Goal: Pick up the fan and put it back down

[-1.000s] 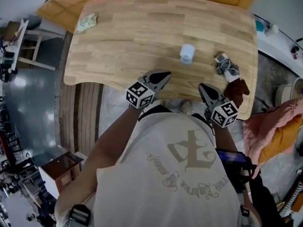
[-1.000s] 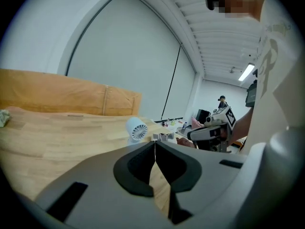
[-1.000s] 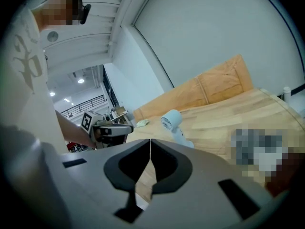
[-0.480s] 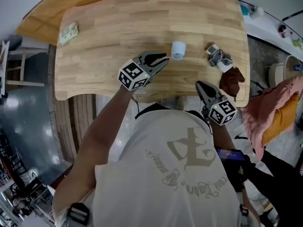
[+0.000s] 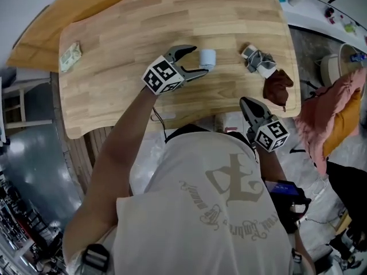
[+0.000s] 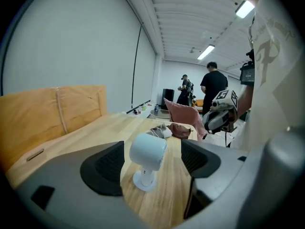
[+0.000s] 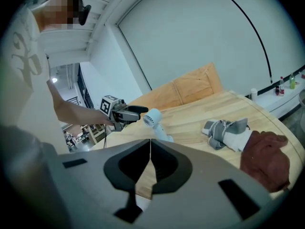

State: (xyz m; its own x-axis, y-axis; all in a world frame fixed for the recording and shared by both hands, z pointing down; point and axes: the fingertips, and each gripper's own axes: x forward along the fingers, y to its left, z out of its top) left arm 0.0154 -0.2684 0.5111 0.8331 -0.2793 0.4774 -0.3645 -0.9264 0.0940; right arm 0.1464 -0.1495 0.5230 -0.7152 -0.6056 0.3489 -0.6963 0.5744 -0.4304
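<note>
Two grippers in play over a pale wooden bench (image 5: 126,44); the left gripper (image 5: 199,61) is out over the middle of it, its fingers having just been opening and now spread wide, with the small white fan (image 6: 148,151) standing upright on its round foot between them, pads clear of it on both sides; the right gripper (image 7: 149,149) hangs off the near edge by the right corner, fingers pressed together on nothing; to the fan's right lies a grey-and-white cloth bundle (image 5: 257,61), and just beside that a dark red-brown rag (image 5: 278,85) at the bench's edge; far left sits a small folded packet (image 5: 70,55); an orange-toned board (image 5: 40,33) lies behind the bench; pink fabric (image 5: 338,113) is heaped off to the right; white walls, strip lights overhead, people (image 6: 213,87) standing at the far end.
</note>
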